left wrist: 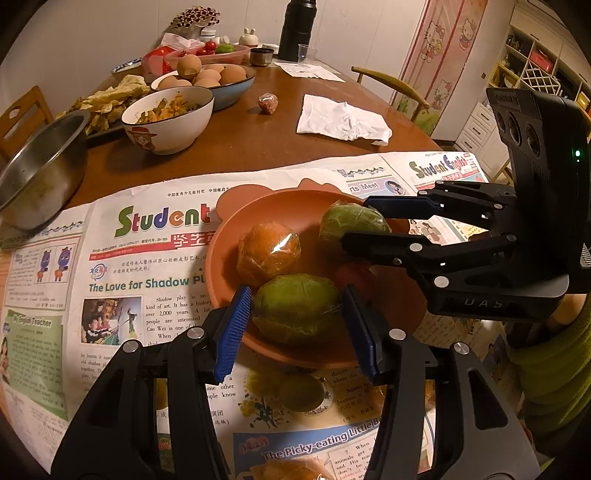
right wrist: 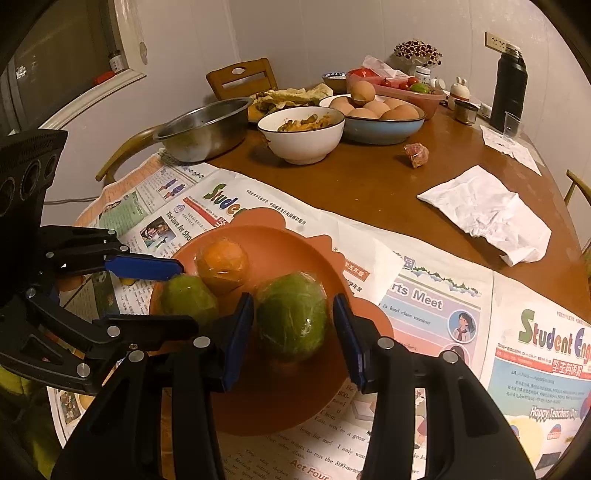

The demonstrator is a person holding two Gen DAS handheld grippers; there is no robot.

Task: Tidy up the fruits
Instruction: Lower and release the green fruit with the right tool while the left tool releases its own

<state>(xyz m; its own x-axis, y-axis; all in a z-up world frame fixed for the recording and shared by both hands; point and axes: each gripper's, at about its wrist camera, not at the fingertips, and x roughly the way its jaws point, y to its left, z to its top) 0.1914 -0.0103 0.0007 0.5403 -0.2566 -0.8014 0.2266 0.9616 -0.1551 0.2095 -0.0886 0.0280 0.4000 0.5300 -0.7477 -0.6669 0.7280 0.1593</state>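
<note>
An orange plate [left wrist: 229,236] [right wrist: 280,398] lies on newspaper and holds three fruits in clear wrap. My left gripper [left wrist: 295,295] [right wrist: 188,295] straddles the near green fruit [left wrist: 295,308] [right wrist: 186,301], blue pads against its sides. My right gripper [right wrist: 292,301] [left wrist: 356,221] reaches in from the right and closes likewise on the other green fruit [right wrist: 291,317] [left wrist: 351,221]. Both green fruits rest on the plate. An orange fruit [left wrist: 267,253] [right wrist: 222,266] sits free between them at the plate's far side.
Newspaper [left wrist: 155,280] covers the near half of the round wooden table. Further back stand a steel basin [left wrist: 40,170], a white bowl of food [left wrist: 168,118], a blue bowl of eggs [left wrist: 214,79], crumpled paper [left wrist: 341,118], a small wrapped red item [left wrist: 268,103] and a black flask [left wrist: 297,29].
</note>
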